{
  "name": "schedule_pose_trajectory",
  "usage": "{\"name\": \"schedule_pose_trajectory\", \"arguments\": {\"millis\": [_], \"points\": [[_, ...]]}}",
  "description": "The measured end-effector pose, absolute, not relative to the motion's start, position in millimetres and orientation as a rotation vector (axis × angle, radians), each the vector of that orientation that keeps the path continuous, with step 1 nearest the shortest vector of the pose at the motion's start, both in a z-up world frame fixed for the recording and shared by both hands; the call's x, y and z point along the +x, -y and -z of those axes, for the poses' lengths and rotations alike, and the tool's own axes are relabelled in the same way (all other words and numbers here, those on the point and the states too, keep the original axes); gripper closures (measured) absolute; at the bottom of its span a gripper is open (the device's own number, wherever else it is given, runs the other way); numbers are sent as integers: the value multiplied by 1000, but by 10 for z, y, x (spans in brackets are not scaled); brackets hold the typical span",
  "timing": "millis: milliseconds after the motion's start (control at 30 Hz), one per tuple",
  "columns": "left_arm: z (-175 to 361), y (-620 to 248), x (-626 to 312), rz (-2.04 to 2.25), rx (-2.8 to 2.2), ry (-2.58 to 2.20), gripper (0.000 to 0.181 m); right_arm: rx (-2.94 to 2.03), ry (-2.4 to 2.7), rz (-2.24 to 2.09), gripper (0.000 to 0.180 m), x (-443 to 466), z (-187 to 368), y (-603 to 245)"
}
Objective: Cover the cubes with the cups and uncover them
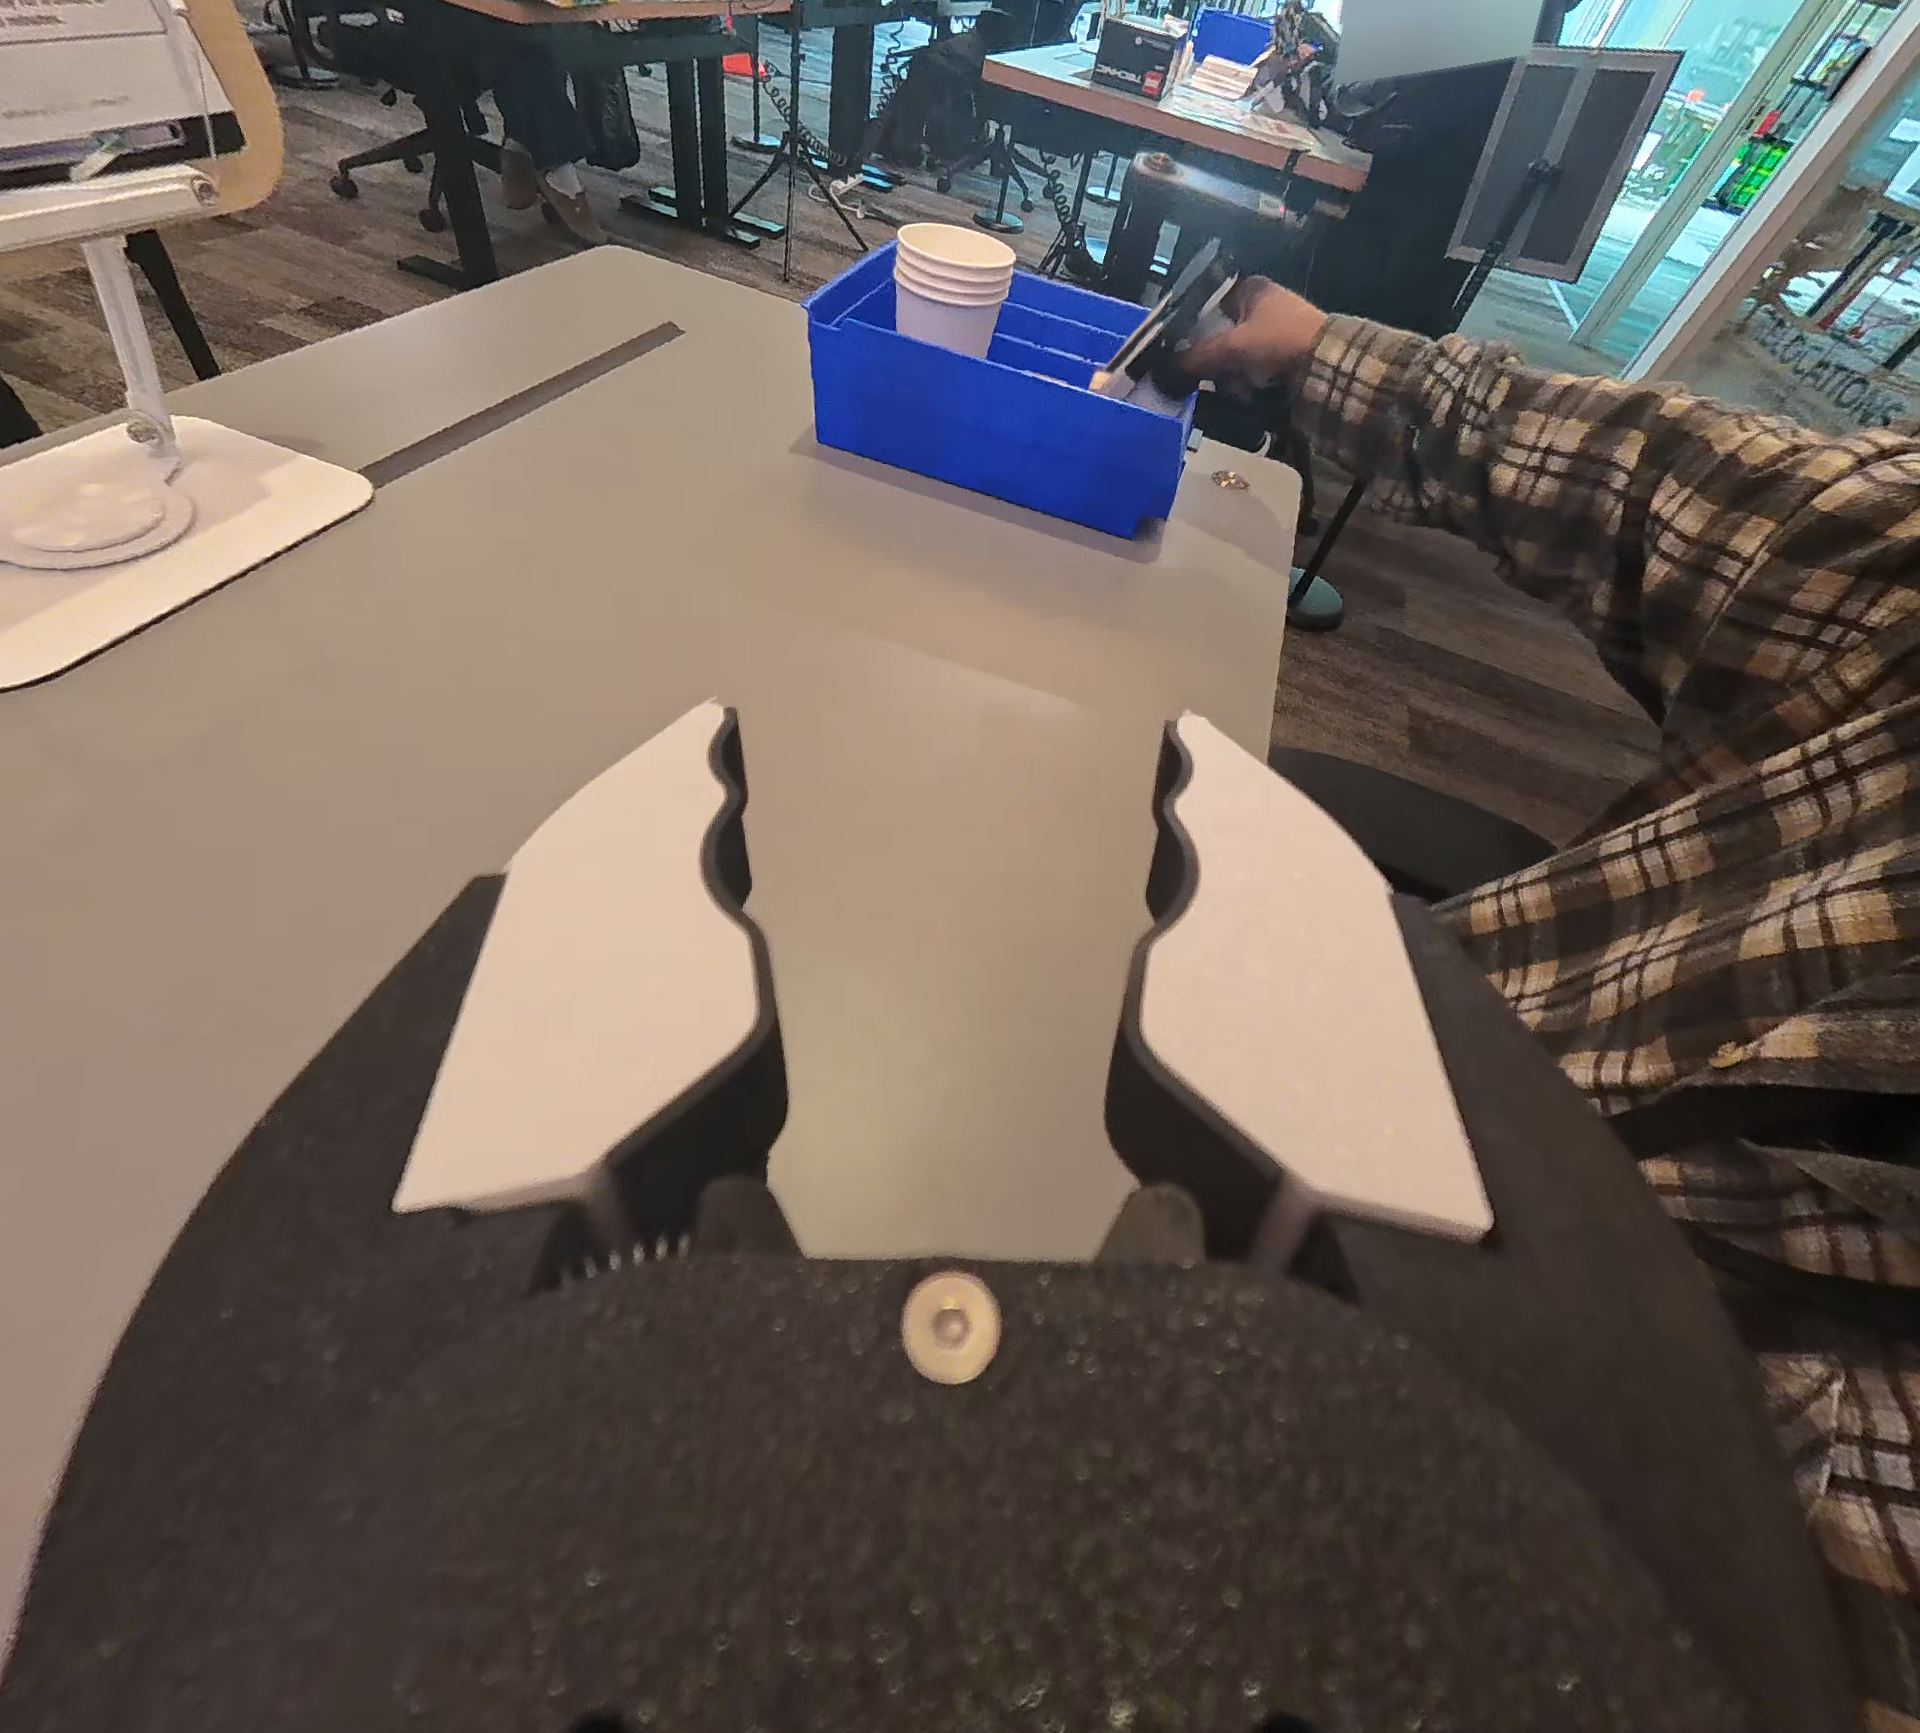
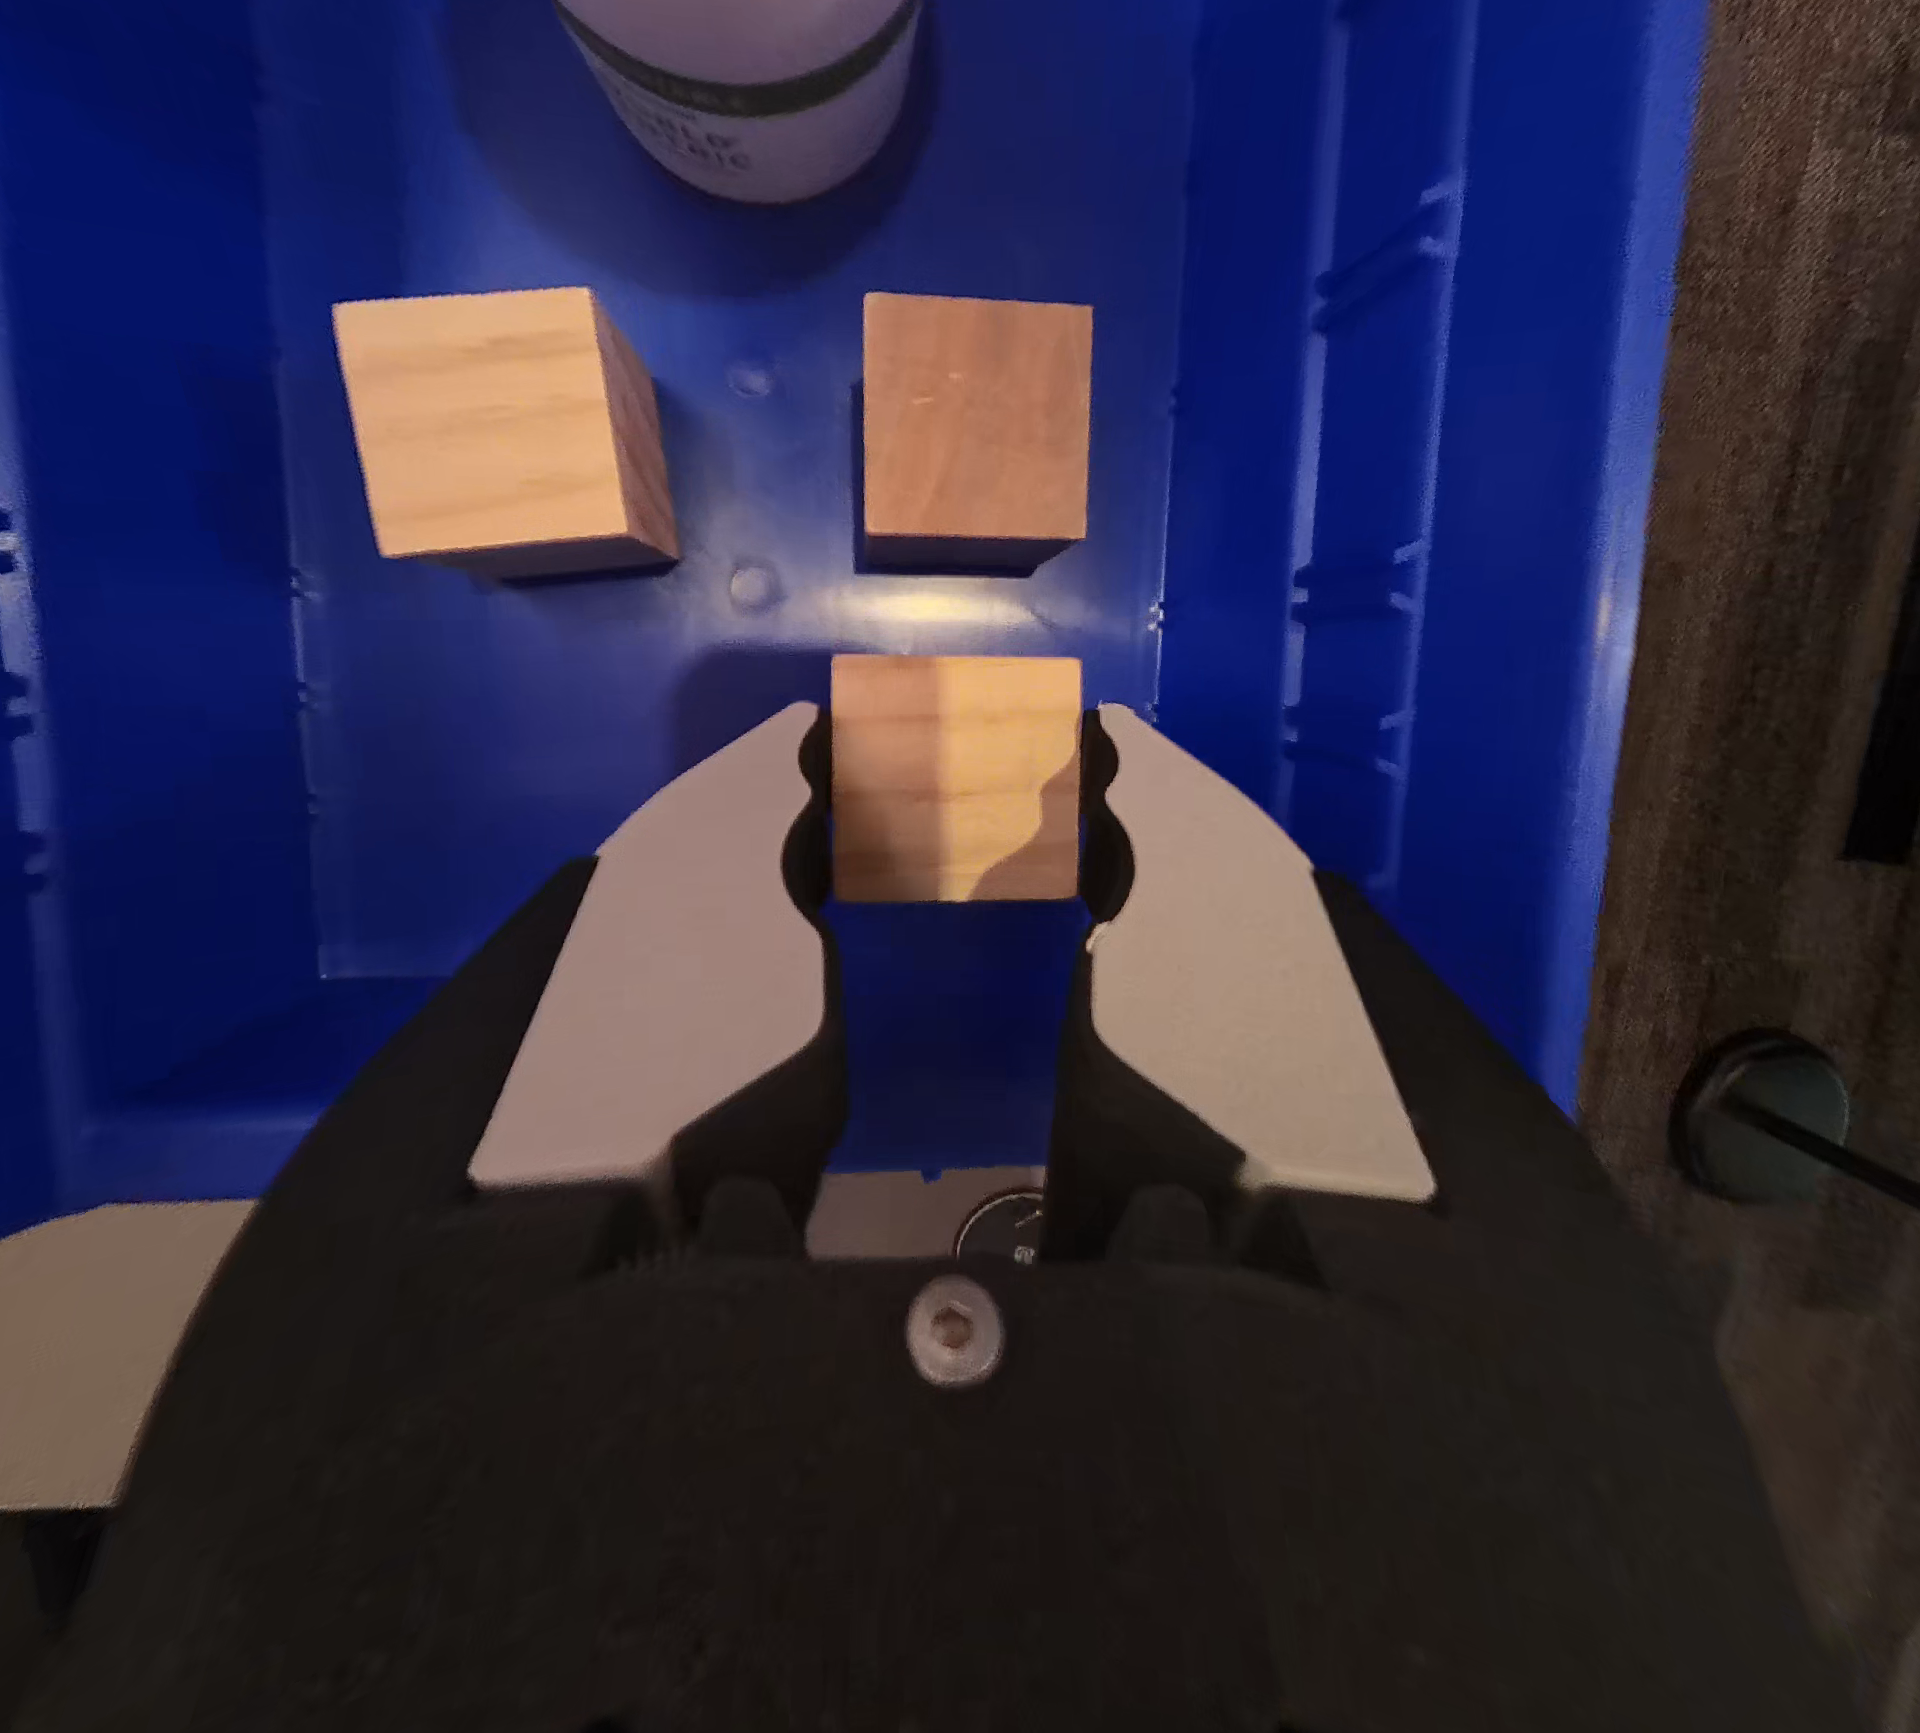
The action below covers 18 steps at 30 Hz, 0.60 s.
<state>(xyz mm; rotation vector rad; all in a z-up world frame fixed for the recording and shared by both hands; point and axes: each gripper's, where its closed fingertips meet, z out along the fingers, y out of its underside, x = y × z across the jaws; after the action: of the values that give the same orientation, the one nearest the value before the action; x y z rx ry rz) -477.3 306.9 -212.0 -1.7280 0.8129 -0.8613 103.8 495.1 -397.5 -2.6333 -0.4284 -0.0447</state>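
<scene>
My right gripper (image 2: 956, 784) reaches down into the blue bin (image 2: 156, 748), and its fingers press both sides of a wooden cube (image 2: 956, 779); it seems lifted, but I cannot be sure. Two more cubes (image 2: 499, 426) lie beyond, near the stacked paper cups (image 1: 954, 286). My left gripper (image 1: 951, 810) stands wide apart, holding nothing, above the grey table (image 1: 571, 592).

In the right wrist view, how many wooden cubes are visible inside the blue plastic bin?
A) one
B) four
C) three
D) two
C: inside the blue plastic bin, two wooden cubes lie side by side, and a third wooden cube sits between the fingers of the right tool.
</scene>
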Motion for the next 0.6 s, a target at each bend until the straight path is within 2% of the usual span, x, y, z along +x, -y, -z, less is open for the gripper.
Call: {"name": "schedule_pose_trajectory", "arguments": {"millis": [600], "points": [[2182,-3106,-4741,868,-1749,-819,106,-2654,431,26,135,1047,4162,-5008]]}}
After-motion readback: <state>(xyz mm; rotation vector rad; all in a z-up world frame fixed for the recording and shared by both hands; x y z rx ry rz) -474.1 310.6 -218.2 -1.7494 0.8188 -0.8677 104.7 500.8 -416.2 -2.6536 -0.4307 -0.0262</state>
